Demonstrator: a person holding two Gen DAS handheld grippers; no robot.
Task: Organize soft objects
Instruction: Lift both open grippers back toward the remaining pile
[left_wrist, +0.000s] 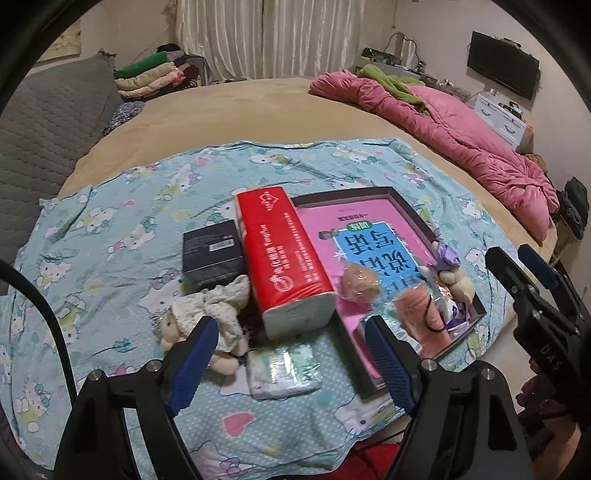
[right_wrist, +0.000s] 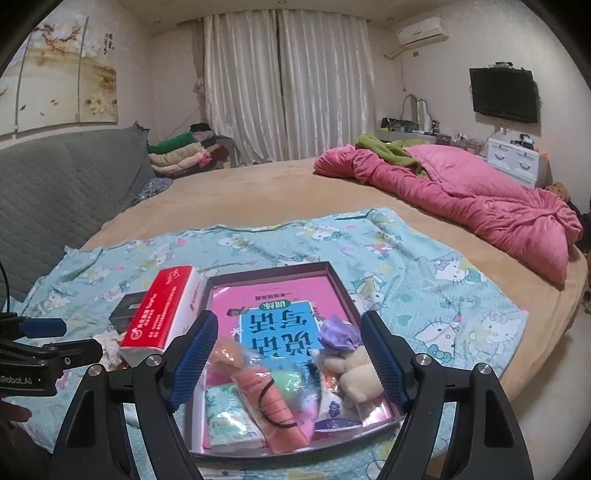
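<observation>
The shallow tray (left_wrist: 476, 308) sits on the cartoon-print sheet (left_wrist: 110, 206) toward the bed's near right edge. It already holds several soft items lying on a pink-and-blue booklet (right_wrist: 273, 317). Still outside it are the red tissue pack (left_wrist: 284, 254), the small wrapped tissue packet (left_wrist: 284, 371) and the plush doll (left_wrist: 207, 317).

Governing relation: the small wrapped tissue packet lies directly ahead of the left gripper (left_wrist: 288, 369), between the lines of its two blue pads and just beside the tray's left wall. The plush doll lies at the left pad, partly hidden behind it. The red tissue pack lies beyond both, its long axis running away from the near edge of the bed, parallel to the tray's left wall and touching or nearly touching it. The left gripper is judged the nearer tool for all three. The right gripper (right_wrist: 288, 365) is aimed over the tray's contents.

Tool state: both grippers stand wide apart at the jaws and carry nothing. No pad presses on any object.

Appearance: the packet is a pale, squarish, film-wrapped block with a green print. The doll is cream, in a crumpled speckled garment, lying on its side. The red pack is a long, soft-sided block with a white end face.
</observation>
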